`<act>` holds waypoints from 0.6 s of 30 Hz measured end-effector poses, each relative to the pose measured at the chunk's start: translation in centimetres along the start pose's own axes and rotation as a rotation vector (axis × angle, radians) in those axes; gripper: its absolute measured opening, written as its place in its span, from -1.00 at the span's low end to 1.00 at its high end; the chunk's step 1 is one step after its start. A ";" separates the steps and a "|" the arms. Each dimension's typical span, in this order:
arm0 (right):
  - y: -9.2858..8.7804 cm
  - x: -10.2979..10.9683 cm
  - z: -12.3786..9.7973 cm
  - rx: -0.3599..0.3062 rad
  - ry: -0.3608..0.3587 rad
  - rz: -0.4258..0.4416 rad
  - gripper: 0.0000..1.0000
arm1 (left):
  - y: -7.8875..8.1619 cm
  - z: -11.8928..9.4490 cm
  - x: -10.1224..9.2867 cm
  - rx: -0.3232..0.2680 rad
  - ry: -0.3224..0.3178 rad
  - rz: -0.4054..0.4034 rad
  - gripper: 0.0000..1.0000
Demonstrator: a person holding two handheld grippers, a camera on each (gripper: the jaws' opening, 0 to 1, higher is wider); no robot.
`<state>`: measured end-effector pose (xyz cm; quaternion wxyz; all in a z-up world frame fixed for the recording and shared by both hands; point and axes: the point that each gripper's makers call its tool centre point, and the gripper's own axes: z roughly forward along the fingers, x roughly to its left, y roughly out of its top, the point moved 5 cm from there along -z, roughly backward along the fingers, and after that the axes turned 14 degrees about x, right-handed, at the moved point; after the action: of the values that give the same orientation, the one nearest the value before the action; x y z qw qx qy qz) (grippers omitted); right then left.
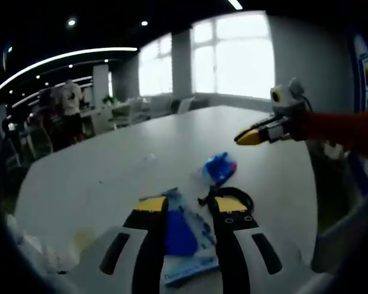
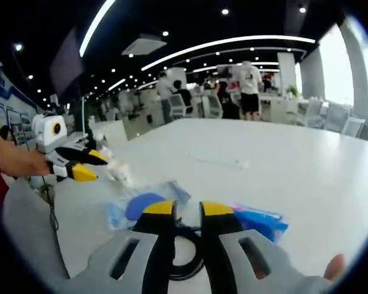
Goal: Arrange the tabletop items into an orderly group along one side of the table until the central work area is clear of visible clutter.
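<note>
A white bench (image 1: 141, 165) fills a bright office, windows (image 1: 233, 55) at upper right. Left claw (image 1: 189, 205), jaws parted, straddles a blue packet (image 1: 179, 236); right claw (image 2: 187, 209), slightly open, hovers over a black cable (image 2: 187, 260).

We see a dim ceiling with strip lights (image 2: 233, 41), blown-out windows (image 1: 233, 55) glaring, soft blur throughout, and fisheye bending at edges.

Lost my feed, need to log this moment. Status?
Left gripper open above blue packet. Right gripper open over black cable loop. Second blue packet beside them. White table beyond looks open.
</note>
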<state>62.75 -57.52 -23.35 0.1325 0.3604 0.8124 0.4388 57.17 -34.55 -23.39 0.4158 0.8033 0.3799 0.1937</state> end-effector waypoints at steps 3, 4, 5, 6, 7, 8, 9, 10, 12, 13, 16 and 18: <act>0.4 1.3 0.8 0.007 0.023 -0.020 -0.71 | -1.3 -0.7 -0.5 0.007 0.005 -0.025 -0.47; 0.5 1.5 0.9 0.010 0.026 -0.027 -0.71 | -1.7 -0.9 -0.6 0.010 0.006 -0.033 -0.48; 0.7 1.8 1.1 0.015 0.030 -0.038 -0.71 | -2.2 -1.0 -0.8 0.019 0.008 -0.044 -0.48; 0.8 2.0 1.3 0.017 0.034 -0.044 -0.71 | -2.4 -1.1 -0.8 0.021 0.008 -0.047 -0.48; 1.0 2.1 1.5 0.018 0.037 -0.049 -0.71 | -2.9 -1.2 -1.0 0.026 0.009 -0.058 -0.48; 1.1 2.3 1.6 0.018 0.042 -0.052 -0.71 | -3.2 -1.3 -1.1 0.032 0.012 -0.064 -0.48; 1.2 2.4 1.8 0.018 0.046 -0.053 -0.71 | -3.6 -1.4 -1.2 0.036 0.014 -0.069 -0.48; 1.4 2.6 2.0 0.021 0.051 -0.058 -0.71 | -3.9 -1.5 -1.3 0.040 0.015 -0.077 -0.48; 1.6 3.0 2.2 0.025 0.057 -0.070 -0.71 | -4.6 -1.7 -1.4 0.048 0.017 -0.091 -0.48; 1.7 3.1 2.2 0.025 0.058 -0.071 -0.71 | -4.9 -1.7 -1.5 0.052 0.020 -0.096 -0.48; 2.1 3.3 2.5 0.027 0.065 -0.083 -0.71 | -5.8 -1.9 -1.6 0.064 0.024 -0.120 -0.49; 2.4 3.4 2.7 0.030 0.069 -0.089 -0.71 | -6.4 -2.2 -1.6 0.072 0.027 -0.142 -0.49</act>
<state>62.96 -52.60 -22.63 0.1184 0.3106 0.8382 0.4323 51.90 -32.36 -27.35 0.3942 0.7861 0.4481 0.1608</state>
